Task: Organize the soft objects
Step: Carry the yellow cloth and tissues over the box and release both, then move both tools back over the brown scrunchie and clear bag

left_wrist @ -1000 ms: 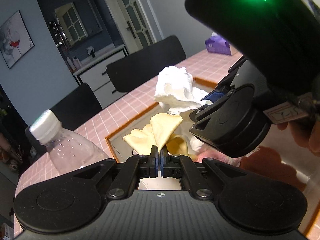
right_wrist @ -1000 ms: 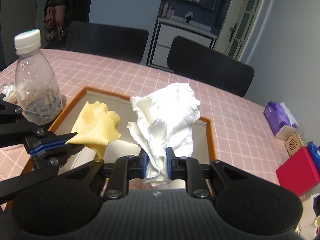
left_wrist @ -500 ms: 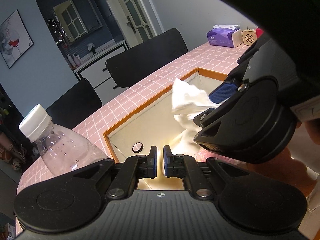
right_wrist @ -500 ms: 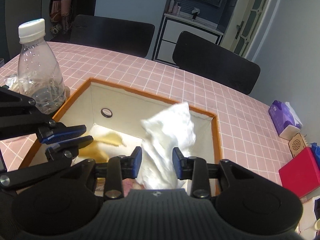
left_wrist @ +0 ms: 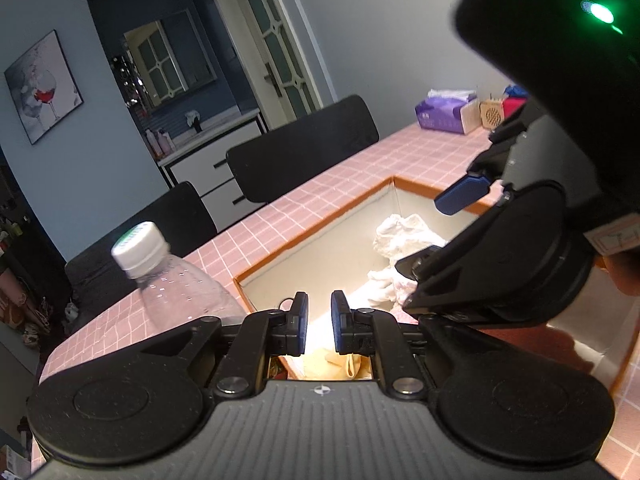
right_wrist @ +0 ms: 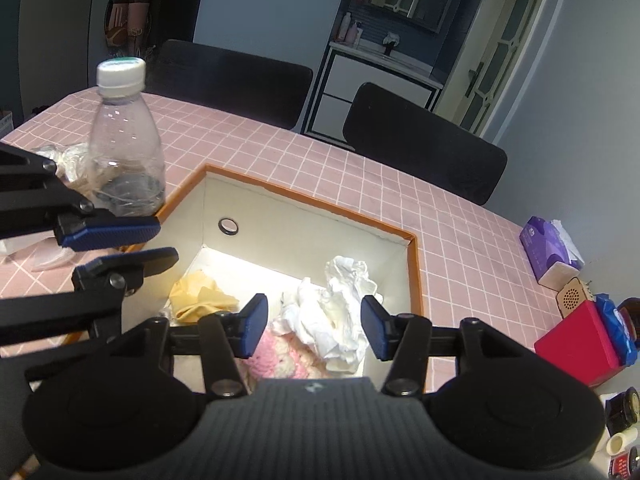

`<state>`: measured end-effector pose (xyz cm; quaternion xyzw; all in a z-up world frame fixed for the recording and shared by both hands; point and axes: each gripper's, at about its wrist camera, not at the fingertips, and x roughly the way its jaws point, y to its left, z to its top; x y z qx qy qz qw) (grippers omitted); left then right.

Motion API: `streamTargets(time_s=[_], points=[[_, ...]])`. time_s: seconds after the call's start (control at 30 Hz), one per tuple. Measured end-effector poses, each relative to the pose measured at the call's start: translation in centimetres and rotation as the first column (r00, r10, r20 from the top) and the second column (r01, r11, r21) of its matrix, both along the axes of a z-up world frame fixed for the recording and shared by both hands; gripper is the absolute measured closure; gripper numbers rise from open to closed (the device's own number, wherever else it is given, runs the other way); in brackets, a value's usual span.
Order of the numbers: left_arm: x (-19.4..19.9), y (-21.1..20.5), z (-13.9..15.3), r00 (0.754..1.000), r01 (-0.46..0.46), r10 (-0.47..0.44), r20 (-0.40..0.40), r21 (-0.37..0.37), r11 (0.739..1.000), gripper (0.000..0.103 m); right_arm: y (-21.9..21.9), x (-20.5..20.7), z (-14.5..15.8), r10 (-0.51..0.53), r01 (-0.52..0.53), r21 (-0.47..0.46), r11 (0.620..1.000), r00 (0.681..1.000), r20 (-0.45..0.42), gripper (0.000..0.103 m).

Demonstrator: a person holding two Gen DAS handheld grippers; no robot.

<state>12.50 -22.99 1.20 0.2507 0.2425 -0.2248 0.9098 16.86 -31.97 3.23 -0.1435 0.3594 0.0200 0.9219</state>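
An orange-rimmed box [right_wrist: 414, 256] with a pale inside sits on the pink tiled table. In it lie a yellow cloth [right_wrist: 202, 300], a crumpled white cloth [right_wrist: 336, 316] and a pink-and-white knitted piece [right_wrist: 280, 356]. My right gripper [right_wrist: 314, 330] is open and empty above the white cloth. My left gripper [left_wrist: 319, 322] is open a little and empty over the box's near-left corner; it shows at the left of the right wrist view [right_wrist: 120, 246]. In the left wrist view the white cloth [left_wrist: 404, 236] and the yellow cloth [left_wrist: 340, 364] show below.
A clear plastic bottle [right_wrist: 124, 148] with a white cap stands by the box's left corner, crumpled plastic [right_wrist: 68, 162] behind it. A purple tissue pack [right_wrist: 550, 246], a red box [right_wrist: 580, 344] and small jars [right_wrist: 622, 410] are at the right. Black chairs [right_wrist: 424, 140] stand beyond the table.
Both grippers opened. The yellow cloth dropped from the left gripper and the white cloth from the right gripper into the box, and both grippers have lifted back.
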Motion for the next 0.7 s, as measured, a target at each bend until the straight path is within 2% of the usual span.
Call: streamTargets(time_s=[0.33, 0.6, 0.7], points=[[-3.1, 2.7, 1.6, 0.998, 0.013, -0.008, 0.055, -0.081, 0.997, 0.088, 2.0, -5.4, 1.9, 0.001, -0.003, 0.027, 1.0, 0.997, 0.073, 0.046], [-6.0, 7.1, 2.4, 0.994, -0.006, 0.023, 0.11, -0.159, 0.987, 0.088, 5.8, -10.9, 3.2, 0.033, -0.043, 0.057, 0.997, 0.986, 0.165, 0.046], [-6.9, 8.8, 2.4, 0.991, -0.02, 0.044, 0.126, -0.185, 0.983, 0.088, 7.5, -12.7, 3.2, 0.054, -0.067, 0.06, 0.996, 0.977, 0.205, 0.039]])
